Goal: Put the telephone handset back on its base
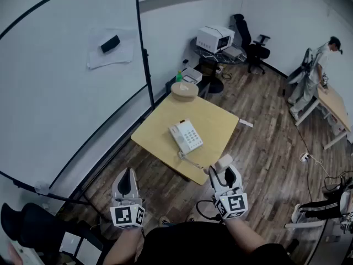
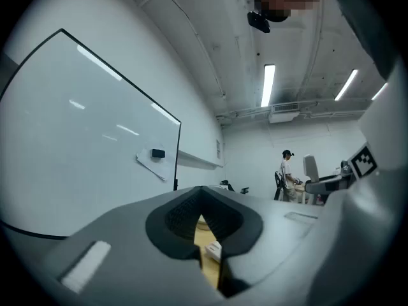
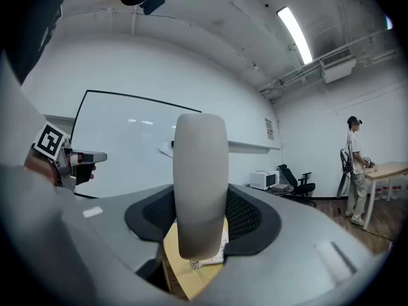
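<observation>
The white telephone base (image 1: 185,136) with its keypad lies on the square wooden table (image 1: 215,120), near the front edge. My right gripper (image 1: 223,173) is shut on the beige handset (image 1: 223,162), held upright just off the table's front corner. A coiled cord (image 1: 191,159) runs from the base to the handset. In the right gripper view the handset (image 3: 201,190) stands between the jaws and hides most of the base (image 3: 220,250). My left gripper (image 1: 128,176) hovers over the floor left of the table, jaws together, empty. Through its jaws a sliver of the base (image 2: 213,250) shows.
A round beige container (image 1: 184,90) sits on the table's far corner. A whiteboard (image 1: 60,87) leans along the left. Behind are a microwave (image 1: 215,38) and an office chair (image 1: 253,44). A person (image 1: 314,76) stands by a desk at the far right. A black chair (image 1: 27,225) is at the lower left.
</observation>
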`<move>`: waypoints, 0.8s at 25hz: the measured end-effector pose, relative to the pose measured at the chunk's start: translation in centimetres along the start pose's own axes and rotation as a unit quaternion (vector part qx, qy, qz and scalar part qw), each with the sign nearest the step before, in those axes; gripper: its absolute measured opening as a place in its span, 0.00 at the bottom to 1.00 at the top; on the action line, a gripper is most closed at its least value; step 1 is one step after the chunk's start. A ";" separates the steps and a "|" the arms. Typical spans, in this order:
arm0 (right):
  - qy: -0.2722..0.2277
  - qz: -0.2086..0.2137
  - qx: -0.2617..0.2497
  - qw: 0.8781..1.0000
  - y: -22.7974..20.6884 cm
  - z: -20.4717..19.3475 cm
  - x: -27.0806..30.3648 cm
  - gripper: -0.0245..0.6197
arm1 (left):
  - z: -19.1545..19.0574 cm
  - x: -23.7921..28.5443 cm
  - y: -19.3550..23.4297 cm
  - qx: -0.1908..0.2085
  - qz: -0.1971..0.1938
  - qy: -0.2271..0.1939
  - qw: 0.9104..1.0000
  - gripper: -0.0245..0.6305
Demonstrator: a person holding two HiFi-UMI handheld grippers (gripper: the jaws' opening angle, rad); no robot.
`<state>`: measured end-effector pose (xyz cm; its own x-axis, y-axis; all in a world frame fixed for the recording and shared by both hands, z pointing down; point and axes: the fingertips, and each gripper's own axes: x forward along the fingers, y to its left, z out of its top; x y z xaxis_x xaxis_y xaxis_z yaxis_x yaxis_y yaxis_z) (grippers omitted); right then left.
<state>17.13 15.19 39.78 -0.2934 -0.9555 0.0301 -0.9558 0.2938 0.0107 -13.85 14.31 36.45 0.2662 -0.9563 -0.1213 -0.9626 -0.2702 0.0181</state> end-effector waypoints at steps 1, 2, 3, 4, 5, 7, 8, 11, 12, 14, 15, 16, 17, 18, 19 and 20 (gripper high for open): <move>0.000 0.002 0.001 1.000 0.0 0.0 0.0 0.39 | 0.0 0.0 -0.1 0.000 0.000 0.000 1.000 0.04; 0.000 0.004 0.002 1.000 0.1 0.0 0.0 0.39 | 0.0 0.0 -0.1 0.000 0.001 0.000 1.000 0.04; -0.001 0.005 0.003 1.000 0.1 0.0 0.0 0.39 | 0.0 0.0 -0.2 0.000 0.001 0.000 1.000 0.04; -0.001 0.006 0.003 1.000 0.1 0.0 0.0 0.39 | 0.0 0.0 -0.2 0.000 0.001 0.000 1.000 0.04; -0.001 0.007 0.003 1.000 0.1 0.0 0.0 0.39 | 0.0 0.1 -0.3 0.000 0.002 0.000 1.000 0.04; 0.001 0.009 0.004 1.000 0.1 -0.2 0.1 0.39 | 0.1 0.1 -0.3 0.000 0.003 0.000 1.000 0.04; 0.002 0.010 0.004 1.000 0.1 -0.2 0.1 0.39 | 0.2 0.1 -0.3 0.000 0.003 0.000 1.000 0.04; -0.003 0.013 0.013 1.000 0.2 -0.2 0.1 0.39 | 0.0 -0.1 -0.2 -0.003 0.005 0.001 1.000 0.04; -0.005 0.015 0.016 1.000 0.2 -0.1 0.1 0.39 | -0.1 -0.2 -0.2 -0.004 0.006 0.001 1.000 0.04; -0.003 0.017 0.014 1.000 0.3 -0.1 0.2 0.39 | -0.1 -0.3 -0.1 -0.004 0.007 0.002 1.000 0.04; -0.002 0.018 0.013 1.000 0.3 -0.1 0.3 0.39 | -0.1 -0.3 -0.1 -0.004 0.009 0.001 1.000 0.04; -0.002 0.019 0.014 1.000 0.3 -0.1 0.4 0.39 | -0.1 -0.3 -0.1 -0.004 0.010 0.001 1.000 0.04; -0.003 0.020 0.015 1.000 0.3 -0.1 0.4 0.39 | -0.1 -0.3 -0.1 -0.004 0.010 0.001 1.000 0.04; -0.003 0.021 0.015 1.000 0.3 -0.1 0.4 0.39 | -0.1 -0.2 -0.1 -0.004 0.010 0.000 1.000 0.04; -0.003 0.021 0.014 1.000 0.3 -0.1 0.5 0.39 | 0.0 -0.3 -0.1 -0.004 0.011 0.000 1.000 0.04; -0.002 0.022 0.013 1.000 0.3 0.0 0.5 0.39 | 0.0 -0.3 0.0 -0.004 0.011 0.000 1.000 0.04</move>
<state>16.68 14.82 39.84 -0.3352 -0.9418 0.0252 -0.9421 0.3349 -0.0160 -13.88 14.59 36.50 0.2441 -0.9622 -0.1210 -0.9681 -0.2491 0.0280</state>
